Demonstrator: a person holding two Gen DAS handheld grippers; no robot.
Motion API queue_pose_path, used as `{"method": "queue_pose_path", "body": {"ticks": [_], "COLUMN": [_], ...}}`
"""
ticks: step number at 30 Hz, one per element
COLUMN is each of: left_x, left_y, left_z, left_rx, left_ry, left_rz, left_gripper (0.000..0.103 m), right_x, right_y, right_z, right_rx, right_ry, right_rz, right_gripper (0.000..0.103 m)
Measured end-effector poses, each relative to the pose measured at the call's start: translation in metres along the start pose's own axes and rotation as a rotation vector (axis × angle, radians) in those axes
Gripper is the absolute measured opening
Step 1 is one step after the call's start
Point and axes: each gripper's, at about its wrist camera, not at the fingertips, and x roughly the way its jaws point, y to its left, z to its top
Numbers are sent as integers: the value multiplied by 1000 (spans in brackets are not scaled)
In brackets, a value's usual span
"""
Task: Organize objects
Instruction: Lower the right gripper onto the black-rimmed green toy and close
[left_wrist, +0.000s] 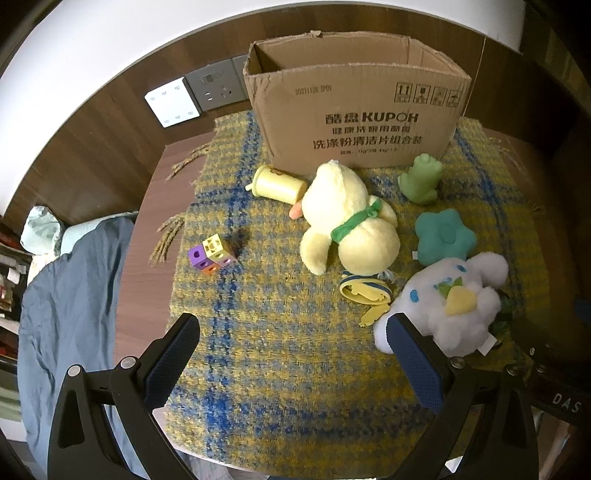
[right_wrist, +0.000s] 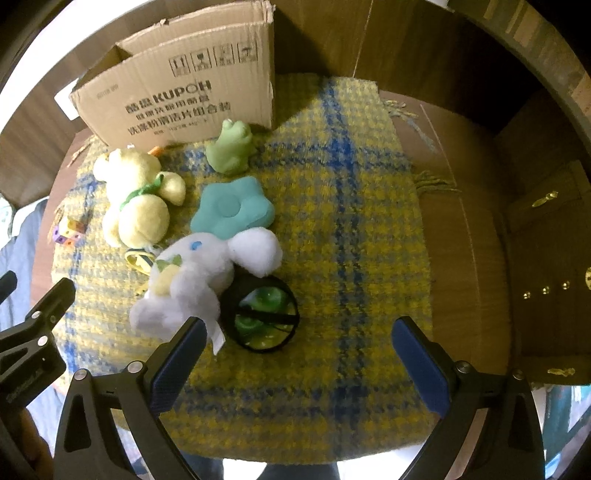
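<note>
Place: a home, most likely a bedroom.
Bedding: blue duvet (left_wrist: 70, 295) and a pale pillow (left_wrist: 38, 230) at the left edge of the left wrist view, just beside the tabletop (left_wrist: 147, 221).
Walls: dark wood panelling (left_wrist: 92, 129) with a grey socket (left_wrist: 218, 86) and a white switch panel (left_wrist: 171, 101), upper left of that view.
Furniture: wooden cabinet (right_wrist: 546, 258) with brass handles, right side of the right wrist view.
Covering: fringed yellow-and-blue woven blanket (left_wrist: 280, 354) over the tabletop.
Belongings: plush toys, such as a yellow duck (left_wrist: 343, 218), and a reused cardboard box (left_wrist: 354, 118).
</note>
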Motion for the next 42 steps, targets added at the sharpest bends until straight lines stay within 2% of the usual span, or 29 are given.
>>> {"method": "queue_pose_path", "body": {"ticks": [28, 42], "left_x": [32, 41], "left_y": [-2, 4], "left_z": [-10, -4], "left_rx": [-19, -49], "left_ry": [38, 58], "left_rz": [25, 32], "left_gripper": [103, 103], "right_x": [51, 66], "right_y": [9, 14], "right_z": [11, 21], "right_rx": [64, 101], "right_ry": [36, 56], "right_rz": [7, 76], "right_gripper": [101, 100]}}
